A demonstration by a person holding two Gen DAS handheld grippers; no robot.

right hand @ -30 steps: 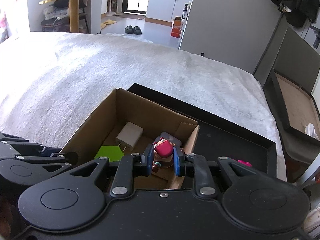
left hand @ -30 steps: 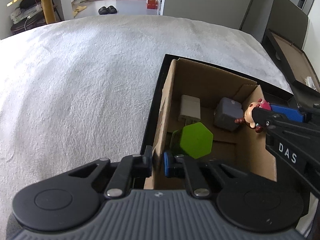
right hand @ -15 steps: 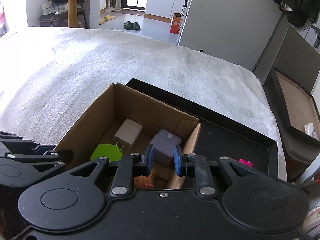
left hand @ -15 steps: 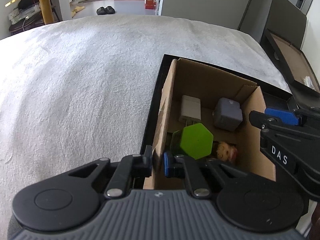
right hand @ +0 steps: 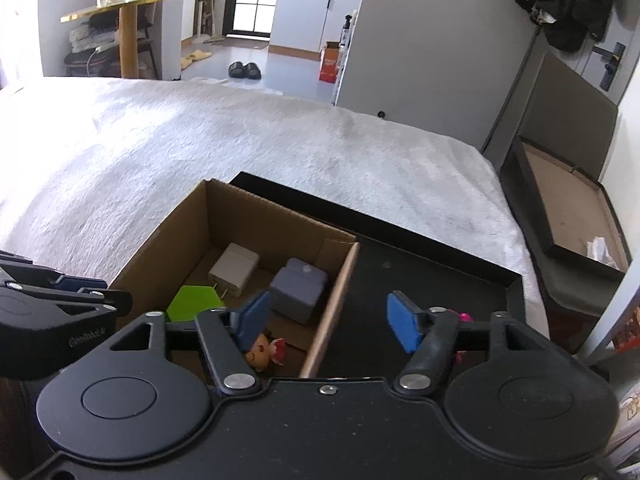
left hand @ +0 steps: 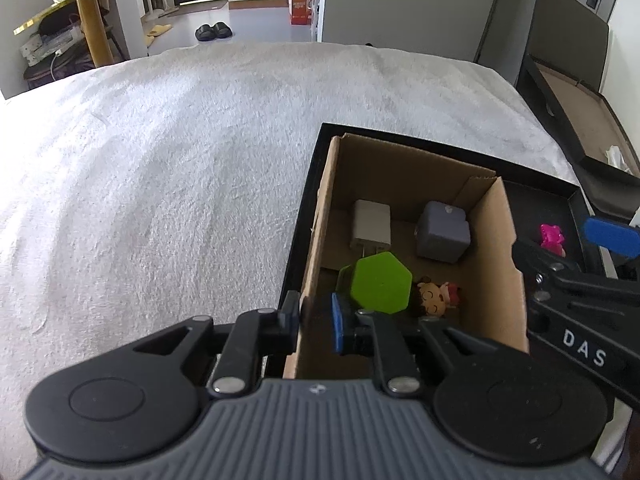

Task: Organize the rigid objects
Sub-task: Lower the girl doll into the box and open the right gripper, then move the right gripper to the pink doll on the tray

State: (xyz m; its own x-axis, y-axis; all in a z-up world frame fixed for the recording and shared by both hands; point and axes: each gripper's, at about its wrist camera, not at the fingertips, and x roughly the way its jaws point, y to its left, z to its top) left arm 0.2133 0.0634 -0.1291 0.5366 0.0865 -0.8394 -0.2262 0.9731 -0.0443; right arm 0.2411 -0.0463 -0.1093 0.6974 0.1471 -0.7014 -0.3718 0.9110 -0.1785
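Cardboard forms the box (left hand: 496,264), which stands inside a black tray (right hand: 420,272) and serves as the landmark. Its left wall is clamped by the left gripper (left hand: 316,318), whose jaws are drawn narrow on the cardboard. The right gripper (right hand: 326,320) is held wide and empty above the box's right wall. 4 items lie inside the box: a white charger (left hand: 371,226), a grey cube (left hand: 442,236), a green hexagon (left hand: 380,282) and a small doll (left hand: 434,300), face up at the near end. 1 pink toy (left hand: 553,238) is seen right of the box, on the tray floor. The step in hand is judged to be a move to that toy; a reach to the right and a closing of the fingers around it is called for next.
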